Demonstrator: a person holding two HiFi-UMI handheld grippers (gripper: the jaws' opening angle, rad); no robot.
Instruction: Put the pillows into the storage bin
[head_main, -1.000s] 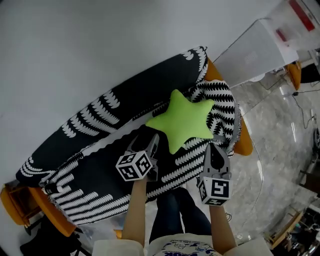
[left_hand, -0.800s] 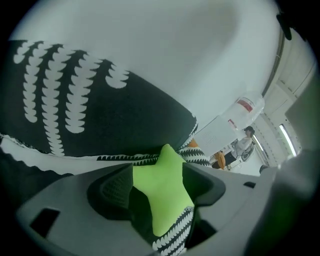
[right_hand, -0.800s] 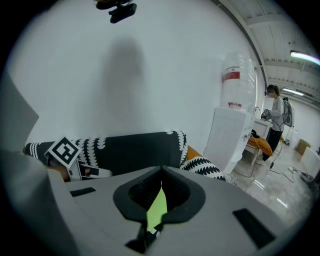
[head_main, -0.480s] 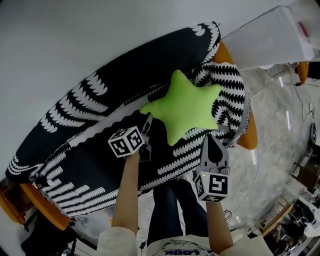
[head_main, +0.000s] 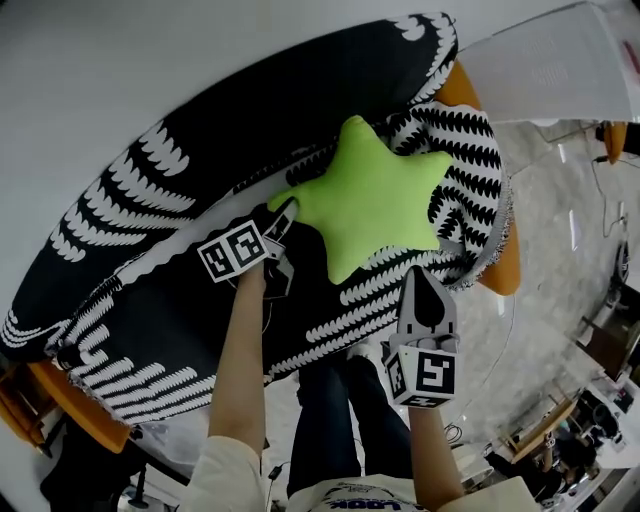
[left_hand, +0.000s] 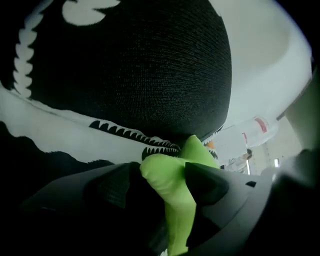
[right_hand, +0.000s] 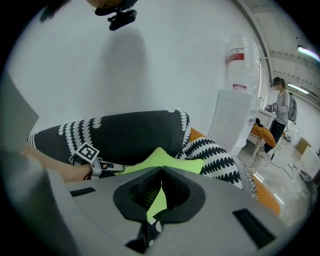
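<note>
A bright green star-shaped pillow (head_main: 375, 195) lies on a sofa (head_main: 200, 300) draped with a black-and-white patterned cover. My left gripper (head_main: 283, 215) is at the star's left point. In the left gripper view that green point (left_hand: 167, 175) sits between the spread jaws of the left gripper (left_hand: 167, 172), which have just been opening. My right gripper (head_main: 422, 272) hovers below the star's lower point, over the sofa's front edge, with its tips together and nothing in them. In the right gripper view the pillow (right_hand: 160, 160) shows beyond the closed right gripper (right_hand: 161, 170).
The patterned cover bulges over the sofa's orange right arm (head_main: 505, 270). A marble floor (head_main: 560, 250) lies to the right. A white cabinet (right_hand: 232, 120) with a water bottle (right_hand: 242, 65) stands past the sofa, and a person (right_hand: 282, 107) stands farther off. No storage bin is in view.
Both grippers have sunk toward the sofa. The left one has reached forward and rolled, and its jaws now straddle the star's left point. The right one stays shut.
</note>
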